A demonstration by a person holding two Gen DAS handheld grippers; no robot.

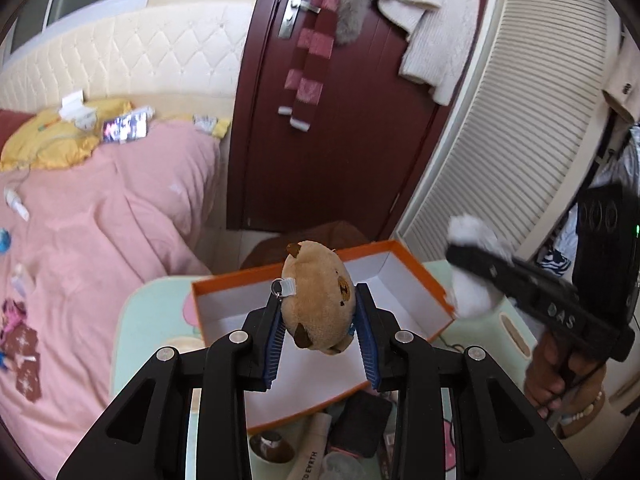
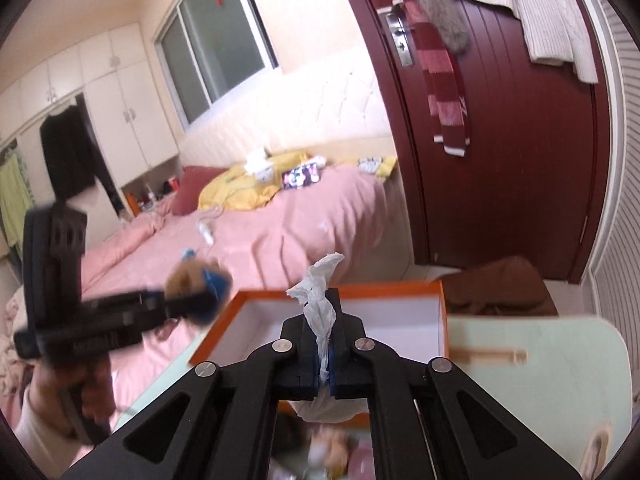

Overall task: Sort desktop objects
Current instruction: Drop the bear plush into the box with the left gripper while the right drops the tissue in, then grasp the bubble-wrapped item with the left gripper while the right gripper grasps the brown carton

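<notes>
Left wrist view: my left hand-held gripper (image 1: pixel 320 312) is clamped on a plush toy (image 1: pixel 318 304) held above the open orange box (image 1: pixel 416 268) on the desk (image 1: pixel 136 320). My right hand-held gripper (image 2: pixel 323 344) pinches a crumpled tissue (image 2: pixel 320 300), raised level near the box. I judge this the carrying step; next, lower and release inside.

The right gripper (image 2: pixel 325 354) has its jaws pinched tight on a twisted white tissue (image 2: pixel 320 308), which stands up above the orange box (image 2: pixel 440 308) on the pale green surface (image 2: pixel 560 380). At left, blurred, the left gripper (image 2: pixel 200 300) clamps a brown plush toy (image 2: pixel 188 276) over the pink bed (image 2: pixel 280 232).
</notes>
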